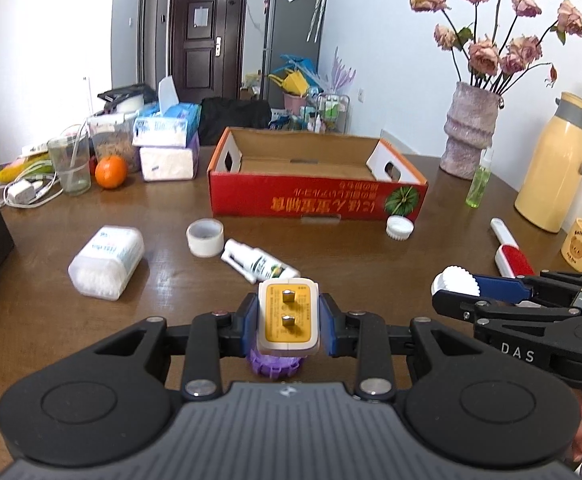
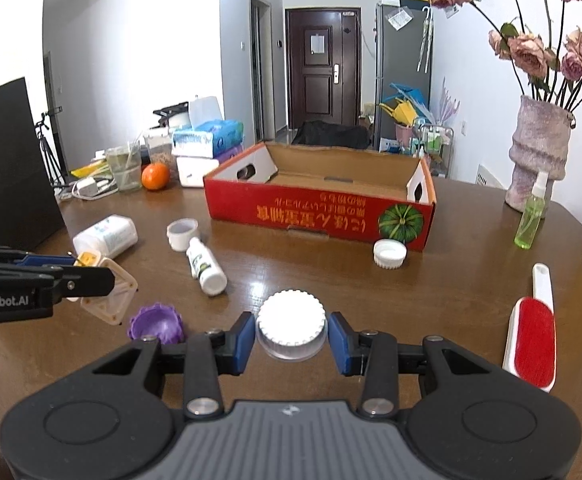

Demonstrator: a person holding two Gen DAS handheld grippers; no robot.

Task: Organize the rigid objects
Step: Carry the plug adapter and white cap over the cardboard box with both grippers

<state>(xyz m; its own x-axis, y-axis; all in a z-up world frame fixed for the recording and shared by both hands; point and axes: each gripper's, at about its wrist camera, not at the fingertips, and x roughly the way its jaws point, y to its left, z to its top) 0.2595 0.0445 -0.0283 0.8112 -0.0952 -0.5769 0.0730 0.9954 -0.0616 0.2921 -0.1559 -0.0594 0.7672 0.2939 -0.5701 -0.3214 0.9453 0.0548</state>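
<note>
a dark brown glossy wooden table (image 2: 331, 280) fills both views, in a white-walled room with a dark panelled door (image 2: 322, 68) and a grey fridge (image 1: 291, 32) at the back. a shallow red cardboard box with an open top (image 2: 319, 212) stands mid-table. on the near side of it lie a white ridged cap (image 2: 390, 254), a white roll of tape (image 1: 205, 237), a small white spray bottle on its side (image 1: 257, 264), a clear tub of cotton swabs (image 1: 107, 262) and a red lint brush with a white handle (image 2: 531, 344). a purple scalloped cup (image 2: 155, 323) sits near the left edge of the right view, mostly hidden in the left view.

the left gripper (image 1: 289, 320) is clenched on a white charger plug with a yellow face and two prongs (image 1: 289, 316), held above the table. the right gripper (image 2: 291, 338) grasps a white ridged jar lid on a clear base (image 2: 291, 324), also lifted.

a pinkish textured vase of dried roses (image 1: 471, 128), a green spray bottle (image 2: 531, 216) and a yellow thermos (image 1: 559, 164) stand at the right; tissue packs (image 1: 167, 144), an orange (image 1: 110, 171) and a glass (image 1: 69, 164) at the far left. print on the box is upside down and hard to read
</note>
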